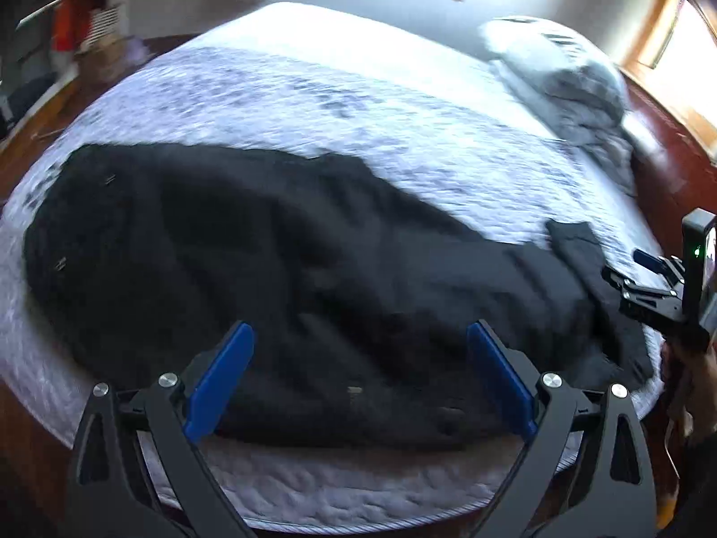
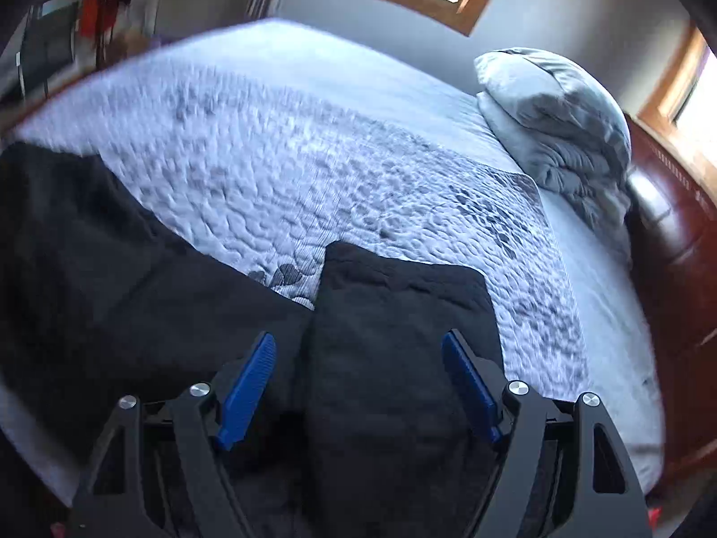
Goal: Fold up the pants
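Only the left view shows the whole black pants (image 1: 278, 278), blurrily; both tools (image 1: 360, 336) (image 2: 358, 349) gape apart.

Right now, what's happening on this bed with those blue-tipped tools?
A person holds a two-finger tool in each hand to fold black pants spread on a quilted bed. Both the left gripper and the right gripper hang over the dark fabric with jaws open, gripping nothing. One end already looks turned over. A grey pillow sits at the far corner.
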Motion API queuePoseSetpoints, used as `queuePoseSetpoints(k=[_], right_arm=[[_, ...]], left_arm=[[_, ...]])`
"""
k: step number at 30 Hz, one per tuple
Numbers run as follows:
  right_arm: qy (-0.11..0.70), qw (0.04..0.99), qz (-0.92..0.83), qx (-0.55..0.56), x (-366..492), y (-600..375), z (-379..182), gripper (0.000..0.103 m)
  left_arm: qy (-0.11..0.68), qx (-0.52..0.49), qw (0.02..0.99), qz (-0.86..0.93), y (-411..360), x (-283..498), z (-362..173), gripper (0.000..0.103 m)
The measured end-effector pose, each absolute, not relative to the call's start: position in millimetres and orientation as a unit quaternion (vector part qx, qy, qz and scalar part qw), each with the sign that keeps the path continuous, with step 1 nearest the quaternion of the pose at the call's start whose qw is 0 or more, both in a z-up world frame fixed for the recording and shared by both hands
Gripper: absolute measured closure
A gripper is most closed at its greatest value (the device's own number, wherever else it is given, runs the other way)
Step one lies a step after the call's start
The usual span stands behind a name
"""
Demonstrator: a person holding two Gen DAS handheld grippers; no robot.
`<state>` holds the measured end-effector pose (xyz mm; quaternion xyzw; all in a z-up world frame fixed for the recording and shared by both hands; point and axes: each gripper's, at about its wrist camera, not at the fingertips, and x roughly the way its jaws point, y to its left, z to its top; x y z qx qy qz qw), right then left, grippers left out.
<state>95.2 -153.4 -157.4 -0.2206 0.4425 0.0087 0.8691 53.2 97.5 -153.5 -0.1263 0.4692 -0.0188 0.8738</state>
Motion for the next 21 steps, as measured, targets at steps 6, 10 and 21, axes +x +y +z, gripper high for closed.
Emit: queuePoseSetpoints(k=[6,10,21], right_arm=[[0.497,0.82,-0.067,-0.276,126.3,-146.1,-209.4,0.026],[0.511,0.823,-0.084,-0.234,131.0,-169.0,-211.1,0.066],[0.438,0.892,-0.067,0.091,64.7,-291.0,-127.3,0.092]], left_arm=[[0.494,-0.117,0.862,0.0,108.0,53.5,-177.7,0.007],[0.503,-0.115,0.856,0.001,111.7,48.9,-189.3,0.007],[0.513,-0.069,0.856,0.003,101.2,50.1,-199.7,0.006]])
